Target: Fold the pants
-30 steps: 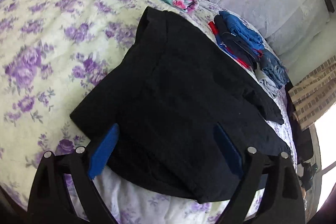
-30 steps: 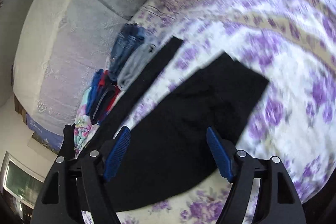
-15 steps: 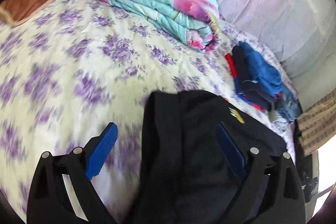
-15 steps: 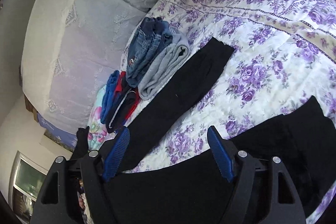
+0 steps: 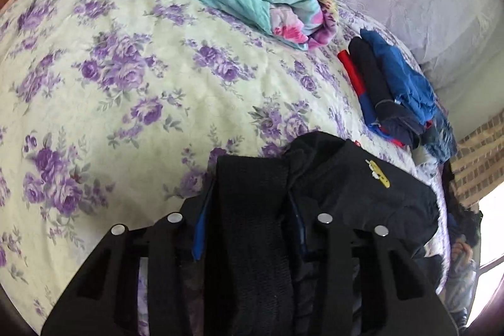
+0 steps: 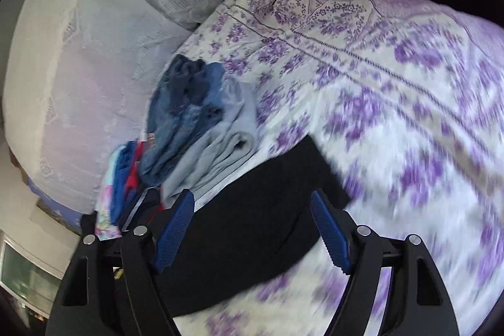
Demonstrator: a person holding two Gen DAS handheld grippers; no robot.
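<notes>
The black pants (image 5: 330, 194), soft, limp and light on the floral bedspread (image 5: 126, 68), are best gripped at hems or waistband: the left gripper (image 5: 249, 219) has just been closing onto the ribbed waistband, while the right gripper (image 6: 252, 229) hovers wide open over a leg end.

Bright daylight fills both views. In the left wrist view a window (image 5: 491, 229) blows out white at four o'clock. Fisheye bending curves every edge, with dark corners. In the right wrist view the floral bedspread (image 6: 425, 153) smears with motion blur toward four o'clock.
</notes>
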